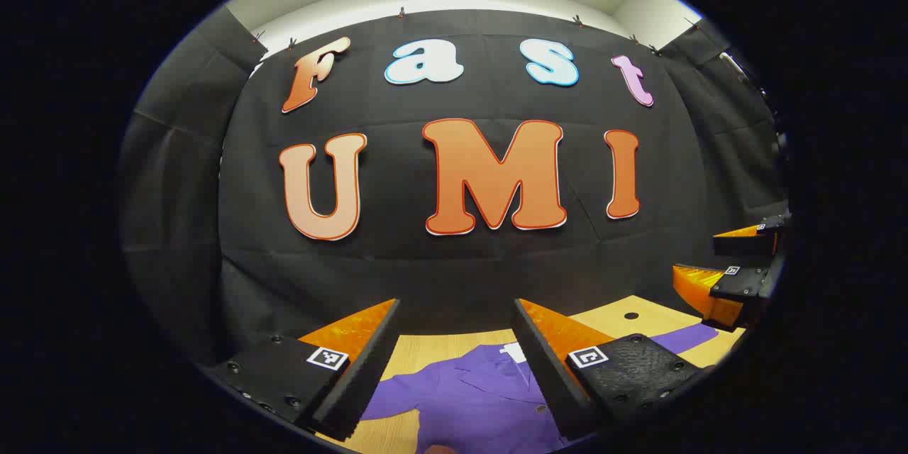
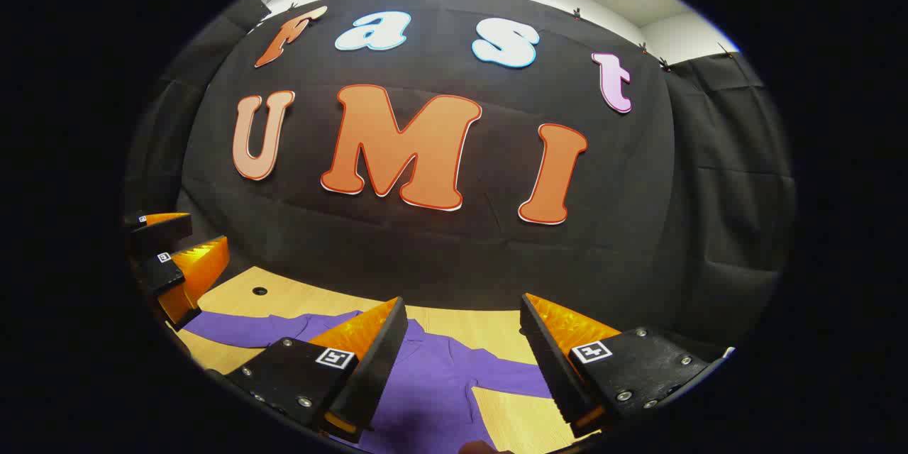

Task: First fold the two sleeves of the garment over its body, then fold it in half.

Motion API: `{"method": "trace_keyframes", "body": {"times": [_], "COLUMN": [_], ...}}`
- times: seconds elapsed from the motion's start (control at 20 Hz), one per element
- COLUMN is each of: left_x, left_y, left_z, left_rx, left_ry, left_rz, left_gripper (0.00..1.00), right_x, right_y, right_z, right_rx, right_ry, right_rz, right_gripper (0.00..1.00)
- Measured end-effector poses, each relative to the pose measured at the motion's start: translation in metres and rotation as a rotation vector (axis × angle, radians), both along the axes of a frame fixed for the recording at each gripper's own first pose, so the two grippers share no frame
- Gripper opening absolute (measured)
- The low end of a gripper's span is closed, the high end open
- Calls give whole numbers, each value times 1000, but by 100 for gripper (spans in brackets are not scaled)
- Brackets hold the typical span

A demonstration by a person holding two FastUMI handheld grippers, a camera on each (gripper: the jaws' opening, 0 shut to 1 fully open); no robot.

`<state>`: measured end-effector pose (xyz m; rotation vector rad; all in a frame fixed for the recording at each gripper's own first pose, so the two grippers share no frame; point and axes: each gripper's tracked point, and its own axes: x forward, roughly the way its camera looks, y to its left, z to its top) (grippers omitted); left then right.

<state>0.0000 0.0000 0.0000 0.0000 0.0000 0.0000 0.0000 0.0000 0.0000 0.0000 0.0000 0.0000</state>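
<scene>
Purple shirt (image 2: 433, 383) flat on worktop (image 2: 496, 330), sleeves out: no fold begun. Left tool (image 1: 454, 362) and right tool (image 2: 461, 362) both spread, holding nothing; next, pinch a sleeve.

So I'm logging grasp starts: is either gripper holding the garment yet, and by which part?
Nothing is held. Both the left gripper and right gripper have open jaws above the flat purple garment.
</scene>
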Motion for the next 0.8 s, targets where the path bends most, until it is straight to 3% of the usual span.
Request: {"method": "trace_keyframes", "body": {"times": [0.05,0.1,0.25,0.8], "left_x": [1,-2,-2,-5], "left_y": [5,7,16,50], "left_z": [-1,-3,-4,-11], "left_rx": [6,11,8,-10], "left_ry": [-2,0,-3,-3], "left_rz": [5,2,-9,-25], "left_gripper": [100,96,100,97], "right_x": [-2,-2,-7,-18], "right_y": [4,5,11,29], "right_z": [2,3,6,13], "right_rx": [0,-1,-5,-38], "right_ry": [-2,-4,-9,-13], "right_rz": [-5,-10,-28,-77], "right_gripper": [95,95,95,95]}}
